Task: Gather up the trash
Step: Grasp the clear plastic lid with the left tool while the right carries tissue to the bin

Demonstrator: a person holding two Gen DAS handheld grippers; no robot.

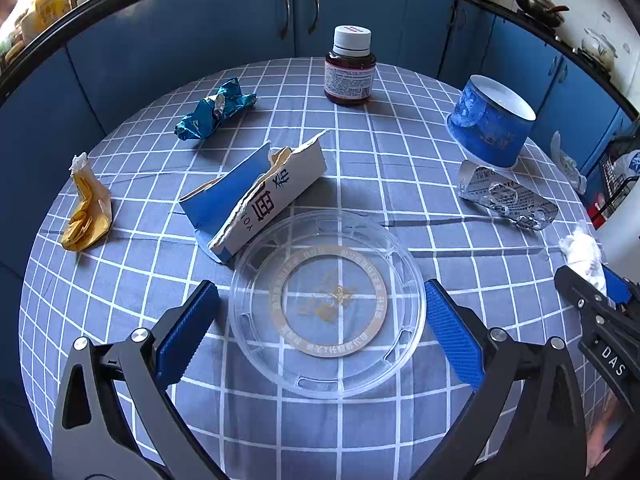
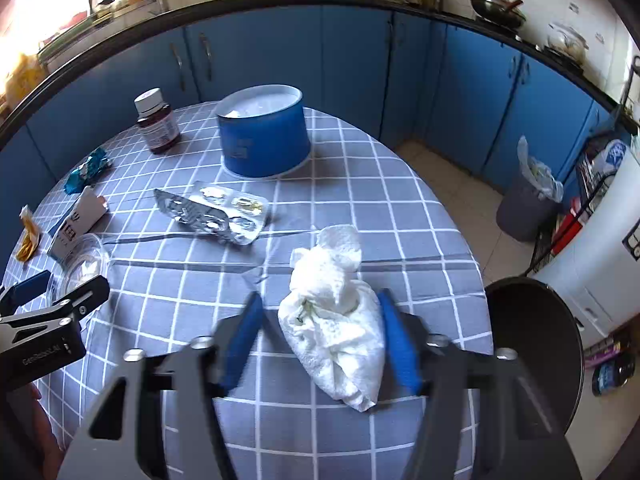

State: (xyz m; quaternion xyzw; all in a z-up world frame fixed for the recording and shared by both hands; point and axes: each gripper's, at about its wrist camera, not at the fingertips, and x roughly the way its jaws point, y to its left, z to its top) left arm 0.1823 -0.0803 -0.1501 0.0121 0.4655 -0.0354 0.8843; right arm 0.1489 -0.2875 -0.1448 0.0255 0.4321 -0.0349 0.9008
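Our right gripper (image 2: 320,340) has its blue pads on either side of the crumpled paper towel (image 2: 334,320) at the near edge of the table (image 2: 360,168); the right pad touches the wad, the left stands just clear, so we cannot tell whether it is truly pinched. The towel looks soft and very light and should crush under the pads, so we judge the thick middle of the wad the best hold. Our left gripper (image 1: 324,332) is spread wide around the clear plastic lid (image 1: 326,304), which lies flat on the cloth, with neither pad touching it. The lid looks thin, springy and slick; we would take it across its rim, gently, or it may buckle or skid. Printed characters ring its centre, too faint to read. Beyond it lies a torn blue and white carton (image 1: 256,196) bearing large Chinese characters and the letters "YO", then a yellow wrapper (image 1: 88,216), a blue foil wrapper (image 1: 216,110), a brown bottle (image 1: 350,68), a blue paper bowl (image 1: 490,124) and a blister pack (image 1: 506,196). The right gripper's body reads "DAS", the left's "GenRobot.AI".
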